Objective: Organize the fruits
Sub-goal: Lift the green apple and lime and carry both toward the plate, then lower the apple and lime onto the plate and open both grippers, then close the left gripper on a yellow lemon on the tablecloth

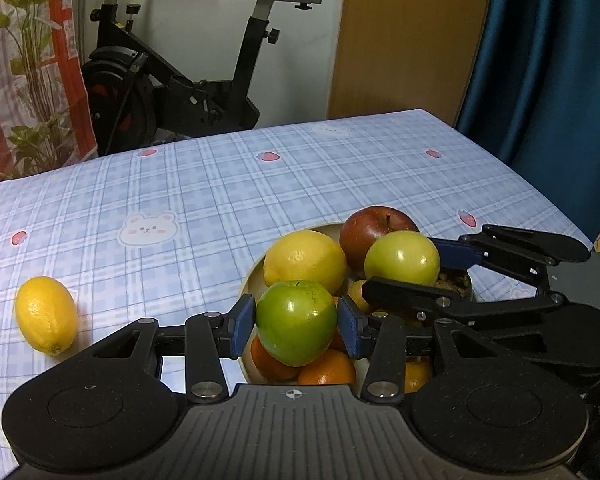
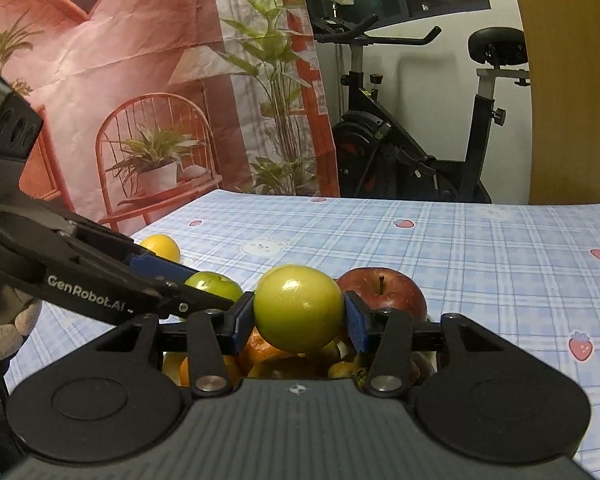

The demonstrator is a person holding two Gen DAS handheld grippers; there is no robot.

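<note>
My left gripper (image 1: 296,323) is shut on a dark green apple (image 1: 292,312), its blue pads pressing both sides, just above a white bowl (image 1: 251,276). My right gripper (image 2: 299,314) is shut on a yellow-green apple (image 2: 296,300) over the same bowl. The bowl holds a lemon (image 1: 304,258), a red apple (image 1: 368,228), oranges (image 1: 328,370) and other fruit partly hidden under the grippers. The left wrist view shows the right gripper's fingers (image 1: 456,249) around the yellow-green apple (image 1: 400,256). A second lemon (image 1: 46,314) lies on the table, left of the bowl.
The table (image 1: 220,184) wears a blue checked cloth with bear and strawberry prints. An exercise bike (image 1: 172,80) stands beyond its far edge, and a blue curtain (image 1: 548,60) hangs at the right. A gloved hand (image 2: 8,330) holds the left gripper.
</note>
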